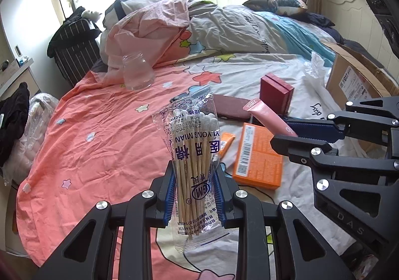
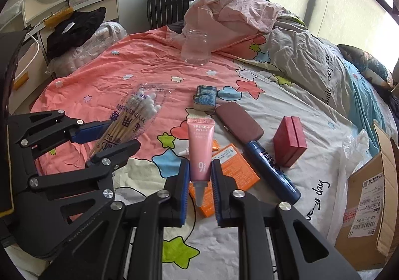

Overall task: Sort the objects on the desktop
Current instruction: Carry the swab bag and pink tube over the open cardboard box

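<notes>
The left hand-held gripper (image 1: 194,189) is clamped on a clear printed bag of wooden cotton swabs (image 1: 191,152), held above the bed (image 1: 94,130). The right hand-held gripper (image 2: 199,185) grips a pink sunscreen tube (image 2: 200,150), cap toward the camera, hiding much of the orange box (image 2: 237,167) below; small print is unreadable.

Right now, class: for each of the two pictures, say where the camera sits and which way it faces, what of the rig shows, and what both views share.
Left wrist: on the left gripper, looking along its jaws and down across the bed; jaws shut on the cotton swab packet; the right gripper shows at the right.
Right wrist: on the right gripper, facing down over the bed; jaws shut on the pink tube; the left gripper shows at the left.
Shared: glass jar, red box, orange box.
</notes>
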